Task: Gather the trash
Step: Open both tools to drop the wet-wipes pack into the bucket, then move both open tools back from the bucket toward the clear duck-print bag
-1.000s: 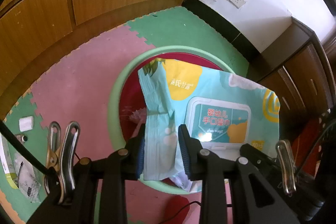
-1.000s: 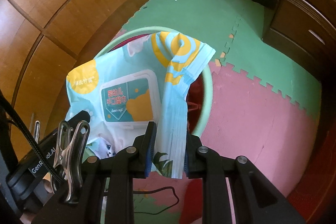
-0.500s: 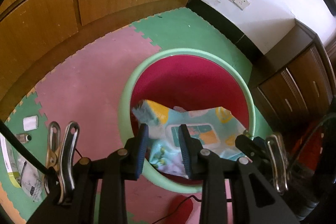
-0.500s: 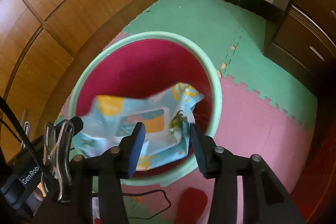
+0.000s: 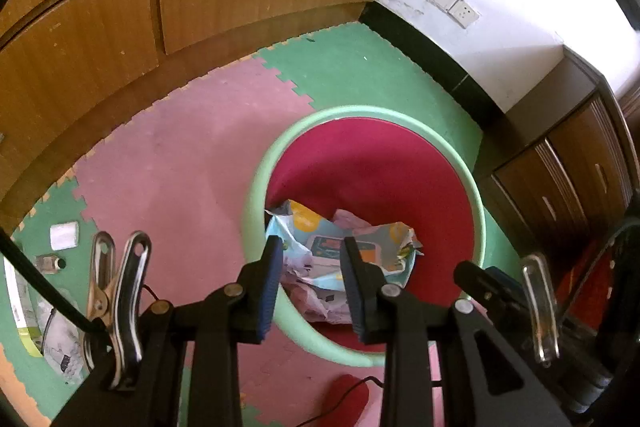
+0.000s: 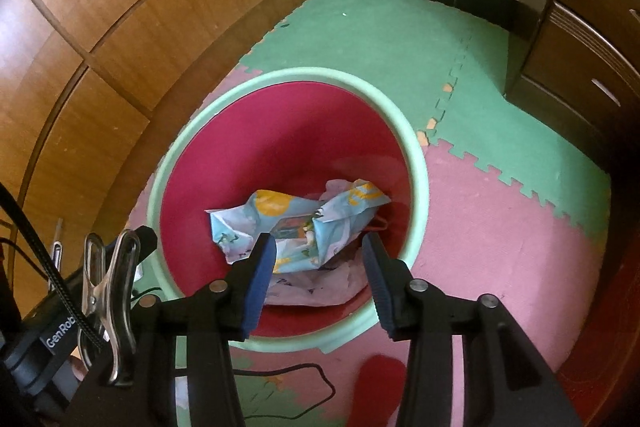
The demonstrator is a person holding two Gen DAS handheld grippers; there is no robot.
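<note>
Dropped since a second ago: wipes packet (image 6: 308,227), then pinched by both grippers, now crumpled in the basin (image 6: 418,163) atop paper scraps.
Left gripper (image 5: 308,287) and right gripper (image 6: 318,273) released, holding nothing, above the near rim. I judge this deposit done; next, fetch floor litter. Only my left view shows the white scrap (image 5: 64,235) and small bottle (image 5: 50,263) far left.

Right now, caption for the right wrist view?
Open right gripper above the green-rimmed bin, crumpled wet-wipe pack lying inside.
</note>
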